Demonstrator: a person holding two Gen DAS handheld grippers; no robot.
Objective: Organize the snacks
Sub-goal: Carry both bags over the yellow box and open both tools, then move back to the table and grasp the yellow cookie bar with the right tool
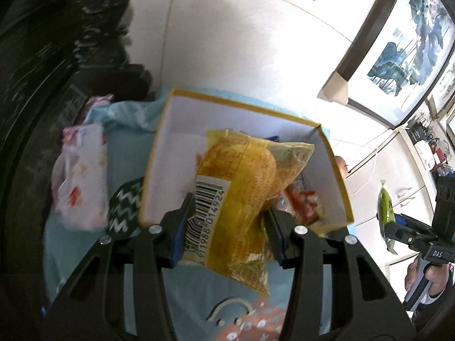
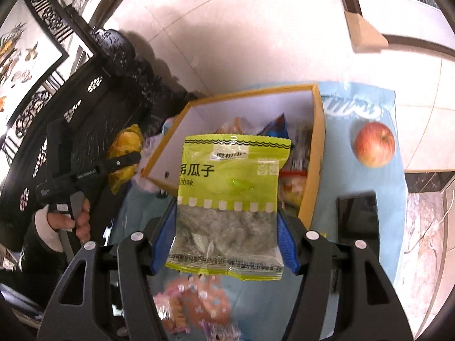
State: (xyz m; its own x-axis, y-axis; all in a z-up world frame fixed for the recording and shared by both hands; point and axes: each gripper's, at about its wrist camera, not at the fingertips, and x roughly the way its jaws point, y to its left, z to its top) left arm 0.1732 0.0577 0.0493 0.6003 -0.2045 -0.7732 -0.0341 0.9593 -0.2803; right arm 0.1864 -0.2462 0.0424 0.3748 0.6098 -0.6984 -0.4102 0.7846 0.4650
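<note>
My left gripper (image 1: 227,227) is shut on a yellow snack packet (image 1: 239,187) with a barcode and holds it above the near edge of a yellow-rimmed cardboard box (image 1: 159,153). The box holds several snack packets (image 1: 301,201). My right gripper (image 2: 227,238) is shut on a green seed packet (image 2: 230,199) and holds it in front of the same box (image 2: 315,147). The right gripper with its green packet (image 1: 385,207) shows at the far right of the left wrist view. The left gripper with its yellow packet (image 2: 125,153) shows at the left of the right wrist view.
A light blue cloth (image 2: 392,199) covers the table. A red apple (image 2: 374,144) and a dark phone (image 2: 357,216) lie right of the box. A floral tissue pack (image 1: 79,176) lies left of it. A pink dotted packet (image 2: 199,304) lies near me. Dark carved furniture (image 2: 71,91) stands at left.
</note>
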